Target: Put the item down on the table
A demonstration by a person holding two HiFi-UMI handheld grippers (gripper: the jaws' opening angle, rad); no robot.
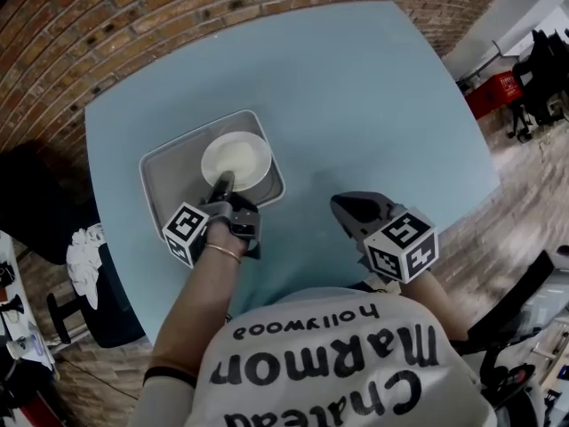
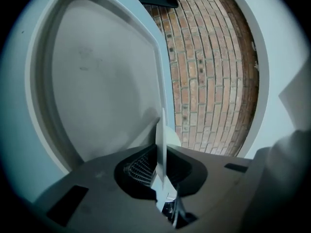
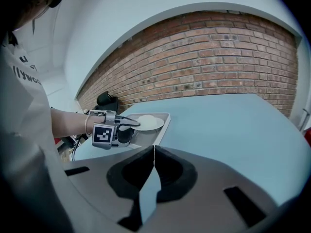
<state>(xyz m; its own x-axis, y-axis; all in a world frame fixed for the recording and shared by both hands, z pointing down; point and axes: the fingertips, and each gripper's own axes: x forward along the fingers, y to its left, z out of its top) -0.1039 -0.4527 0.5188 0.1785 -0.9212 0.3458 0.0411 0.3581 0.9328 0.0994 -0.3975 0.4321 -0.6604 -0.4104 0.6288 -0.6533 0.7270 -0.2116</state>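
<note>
A pale blue table (image 1: 356,87) stands before a red brick wall (image 1: 80,34), wooden floor (image 1: 520,172) to the right.

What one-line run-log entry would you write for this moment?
left gripper: shut on rim of round white plate | plate: over grey rectangular tray | right gripper: shut, empty, above light blue table

— What was there round the edges?
— A brick wall (image 1: 107,25) at the far side, and a wooden floor (image 1: 520,181) to the right.
— Anything on that floor?
— A red box (image 1: 491,93), with some black gear (image 1: 542,65) just beside it; I couldn't tell what it was.
— And on the left?
— A crumpled white cloth (image 1: 84,249) lay against a dark seat (image 1: 111,310).
— Anything nearer in?
— A grey tray (image 1: 173,185) with a raised rim and rounded corners.
</note>
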